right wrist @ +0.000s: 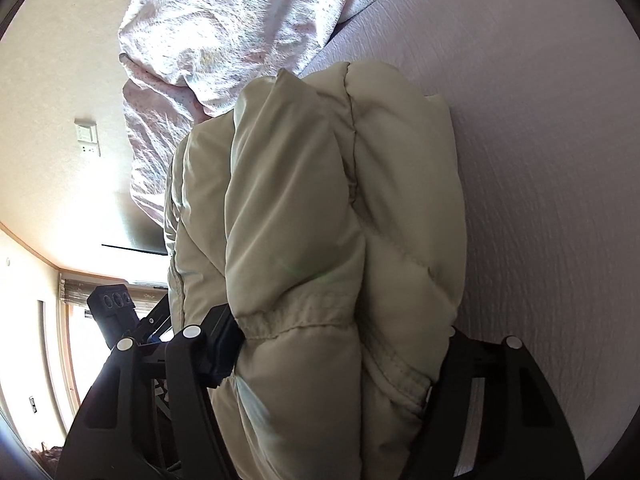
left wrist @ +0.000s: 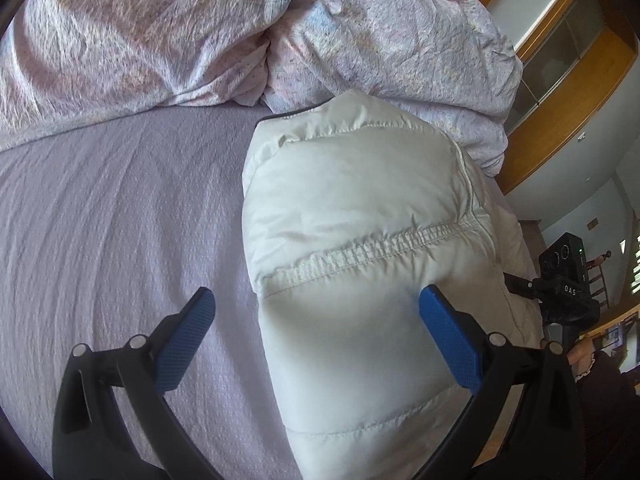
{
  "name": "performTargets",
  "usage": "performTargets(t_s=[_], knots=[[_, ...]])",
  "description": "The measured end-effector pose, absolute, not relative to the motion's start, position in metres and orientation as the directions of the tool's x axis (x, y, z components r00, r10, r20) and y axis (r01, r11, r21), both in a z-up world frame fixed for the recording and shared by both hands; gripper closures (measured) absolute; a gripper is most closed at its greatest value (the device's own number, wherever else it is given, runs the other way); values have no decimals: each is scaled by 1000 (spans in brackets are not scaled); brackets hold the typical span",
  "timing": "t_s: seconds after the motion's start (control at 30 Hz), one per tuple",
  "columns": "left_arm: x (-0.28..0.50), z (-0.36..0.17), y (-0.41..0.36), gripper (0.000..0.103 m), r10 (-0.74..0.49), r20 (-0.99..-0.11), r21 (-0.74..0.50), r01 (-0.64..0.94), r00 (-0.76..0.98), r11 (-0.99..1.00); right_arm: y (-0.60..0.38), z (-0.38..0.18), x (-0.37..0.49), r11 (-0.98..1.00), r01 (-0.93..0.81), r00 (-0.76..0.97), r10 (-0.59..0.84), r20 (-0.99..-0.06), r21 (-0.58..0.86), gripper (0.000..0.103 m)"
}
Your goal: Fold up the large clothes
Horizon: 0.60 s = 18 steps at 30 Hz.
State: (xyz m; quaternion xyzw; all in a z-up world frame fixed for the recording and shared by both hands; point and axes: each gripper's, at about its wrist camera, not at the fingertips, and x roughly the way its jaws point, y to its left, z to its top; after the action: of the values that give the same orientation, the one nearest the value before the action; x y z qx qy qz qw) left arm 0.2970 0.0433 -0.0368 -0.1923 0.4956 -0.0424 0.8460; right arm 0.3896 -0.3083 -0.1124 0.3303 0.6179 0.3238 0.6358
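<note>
A white puffy quilted jacket (left wrist: 360, 208) lies folded in a thick bundle on the lilac bed sheet (left wrist: 120, 220). My left gripper (left wrist: 316, 304) is open just above it, its left blue finger (left wrist: 188, 340) over the sheet and its right blue finger (left wrist: 448, 332) resting against the jacket. In the right wrist view the same jacket (right wrist: 320, 208) fills the middle. My right gripper (right wrist: 336, 340) straddles the bundle's thick near end, jaws spread wide and pressed against both sides; its fingertips are hidden by the padding.
A crumpled pink and white duvet (left wrist: 180, 32) is heaped along the far side of the bed. A wooden wardrobe (left wrist: 568, 92) stands beyond the bed's right edge. The other gripper's black body (left wrist: 568, 280) shows at the right.
</note>
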Motion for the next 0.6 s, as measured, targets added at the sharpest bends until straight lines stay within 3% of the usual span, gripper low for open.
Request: performTargets(t_s=[0.6], knots=[[309, -84, 53, 2, -483, -733, -640, -245, 480, 728, -309, -121, 398, 568, 28, 22, 822, -569, 822, 36]])
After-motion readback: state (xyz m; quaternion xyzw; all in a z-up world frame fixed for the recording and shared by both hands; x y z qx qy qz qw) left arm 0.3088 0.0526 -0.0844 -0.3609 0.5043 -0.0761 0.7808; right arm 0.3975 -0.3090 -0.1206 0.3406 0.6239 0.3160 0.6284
